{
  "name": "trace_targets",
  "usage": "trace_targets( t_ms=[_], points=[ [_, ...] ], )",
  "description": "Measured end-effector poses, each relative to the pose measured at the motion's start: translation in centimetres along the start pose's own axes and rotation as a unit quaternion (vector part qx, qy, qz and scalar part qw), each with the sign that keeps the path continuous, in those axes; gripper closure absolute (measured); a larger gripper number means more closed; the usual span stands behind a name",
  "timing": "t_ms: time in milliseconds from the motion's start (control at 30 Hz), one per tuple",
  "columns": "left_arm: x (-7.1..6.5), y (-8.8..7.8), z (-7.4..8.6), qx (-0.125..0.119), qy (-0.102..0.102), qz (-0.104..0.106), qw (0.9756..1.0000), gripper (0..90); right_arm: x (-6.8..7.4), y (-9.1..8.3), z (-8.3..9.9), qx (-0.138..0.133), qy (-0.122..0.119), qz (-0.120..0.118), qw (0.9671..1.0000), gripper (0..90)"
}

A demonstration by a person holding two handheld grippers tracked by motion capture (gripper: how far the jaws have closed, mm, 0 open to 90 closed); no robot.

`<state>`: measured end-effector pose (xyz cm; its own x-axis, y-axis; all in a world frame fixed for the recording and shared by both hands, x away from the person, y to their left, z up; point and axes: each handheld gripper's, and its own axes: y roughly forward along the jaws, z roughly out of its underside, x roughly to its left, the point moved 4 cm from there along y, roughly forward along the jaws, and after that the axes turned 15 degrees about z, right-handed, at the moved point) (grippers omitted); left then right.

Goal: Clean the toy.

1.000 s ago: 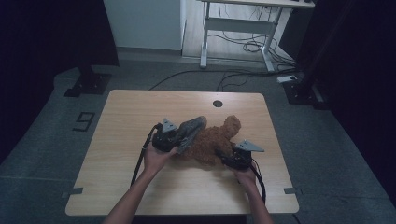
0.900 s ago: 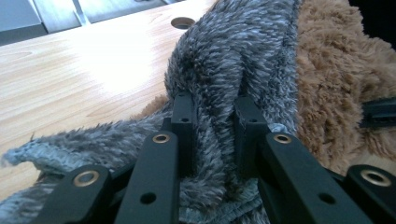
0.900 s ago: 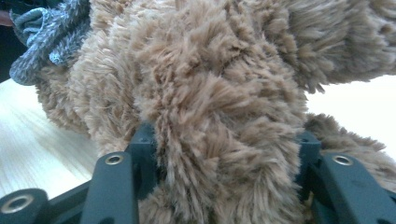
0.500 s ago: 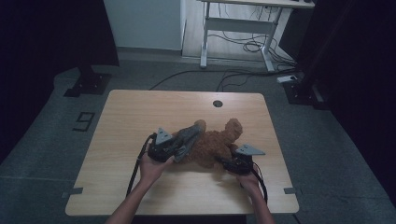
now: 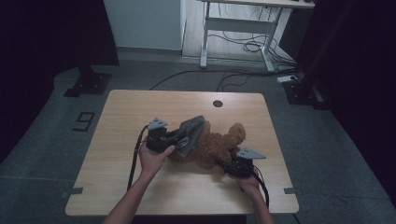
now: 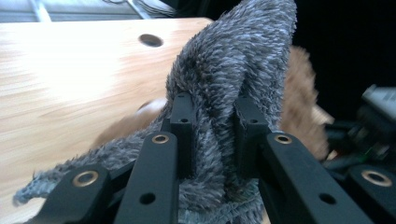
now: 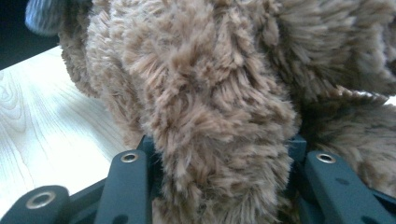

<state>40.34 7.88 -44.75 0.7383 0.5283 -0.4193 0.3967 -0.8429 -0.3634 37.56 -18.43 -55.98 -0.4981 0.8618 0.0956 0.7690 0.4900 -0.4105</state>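
A brown plush bear (image 5: 215, 148) lies on the wooden table (image 5: 135, 105), its head toward the right. A grey fluffy cloth (image 5: 192, 129) covers its left end. My left gripper (image 5: 183, 140) is shut on a fold of that grey cloth (image 6: 233, 70), which bunches up between the black jaws of the left gripper (image 6: 215, 126). My right gripper (image 5: 228, 166) is at the bear's near side. Its jaws have just been closing, and a thick brown limb (image 7: 210, 107) is now squeezed between the jaws of the right gripper (image 7: 219, 149).
A round cable hole (image 5: 217, 103) sits near the table's far edge. Bare wood lies to the left and in front of the bear. Beyond the table stand a desk frame (image 5: 233, 28) with cables on the floor and dark stands at both sides.
The bear has sunk from a raised pose to lie flatter, head further right. The left gripper has drifted a little left with the grey cloth. The right gripper has stayed at the bear's near side.
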Motion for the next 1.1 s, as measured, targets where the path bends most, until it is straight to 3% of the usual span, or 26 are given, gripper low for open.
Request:
trace_targets(
  t_ms=[67,133,233,333,400,467,500,567,633,667,733,800,900,933,967,1033,1100],
  points=[
    [-0.3,0.8,-0.2,0.01,-0.001,0.001,1.0,72.8,0.0,0.0,0.0,-0.001,-0.003,0.001,1.0,52.8],
    [-0.8,3.3,0.1,0.053,0.018,-0.01,0.9984,72.5,0.1,0.1,0.0,-0.005,-0.006,0.004,1.0,52.8],
    [-0.6,4.0,0.9,0.058,0.033,-0.026,0.9974,72.8,0.1,0.1,0.0,-0.003,-0.007,0.007,0.9999,52.7],
    [-0.2,3.4,1.0,0.059,0.031,-0.027,0.9974,73.2,0.2,0.1,0.0,-0.005,-0.009,0.005,0.9999,52.5],
    [0.3,1.7,1.1,0.066,0.047,-0.051,0.9954,73.3,0.2,0.1,0.0,-0.004,-0.013,0.004,0.9999,52.4],
    [0.5,0.7,1.4,0.076,0.071,-0.08,0.9914,73.3,0.2,0.1,0.0,-0.003,-0.011,0.004,0.9999,52.4],
    [0.5,0.7,1.4,0.076,0.071,-0.08,0.9914,73.3,0.2,0.1,0.0,-0.003,-0.011,0.004,0.9999,52.4],
    [0.9,-0.5,1.8,0.082,0.085,-0.108,0.9871,73.4,0.2,0.1,0.0,-0.002,-0.01,0.004,0.9999,52.4],
    [1.3,-1.4,2.3,0.082,0.086,-0.118,0.9859,73.4,0.2,0.1,0.0,-0.001,-0.009,0.004,0.9999,52.3],
    [2.2,-2.4,3.1,0.081,0.083,-0.135,0.9842,73.4,0.2,0.1,0.0,-0.001,-0.009,0.004,0.9999,52.2],
    [2.6,-2.7,3.5,0.078,0.075,-0.137,0.9847,73.5,0.2,0.1,0.0,0.0,-0.009,0.005,0.9999,52.2],
    [4.0,-3.2,4.8,0.075,0.051,-0.138,0.9862,73.5,0.2,0.1,0.0,-0.001,-0.006,0.005,1.0,52.2],
    [4.6,-3.1,5.6,0.081,0.039,-0.14,0.986,73.6,0.1,0.1,0.0,0.0,-0.005,0.005,1.0,52.3],
    [5.1,-3.0,6.2,0.087,0.03,-0.144,0.9853,73.7,0.1,0.1,0.0,0.0,-0.003,0.005,1.0,52.3],
    [6.1,-2.6,7.4,0.107,0.009,-0.146,0.9834,73.7,0.0,0.1,0.0,0.001,-0.001,0.005,1.0,52.3],
    [6.9,-2.1,8.7,0.115,-0.019,-0.131,0.9845,73.7,0.0,0.2,0.1,0.001,0.003,0.004,1.0,52.4],
    [7.2,-2.0,9.1,0.106,-0.039,-0.117,0.9867,73.7,0.0,0.2,0.1,0.0,0.003,0.004,1.0,52.3]
  ],
)
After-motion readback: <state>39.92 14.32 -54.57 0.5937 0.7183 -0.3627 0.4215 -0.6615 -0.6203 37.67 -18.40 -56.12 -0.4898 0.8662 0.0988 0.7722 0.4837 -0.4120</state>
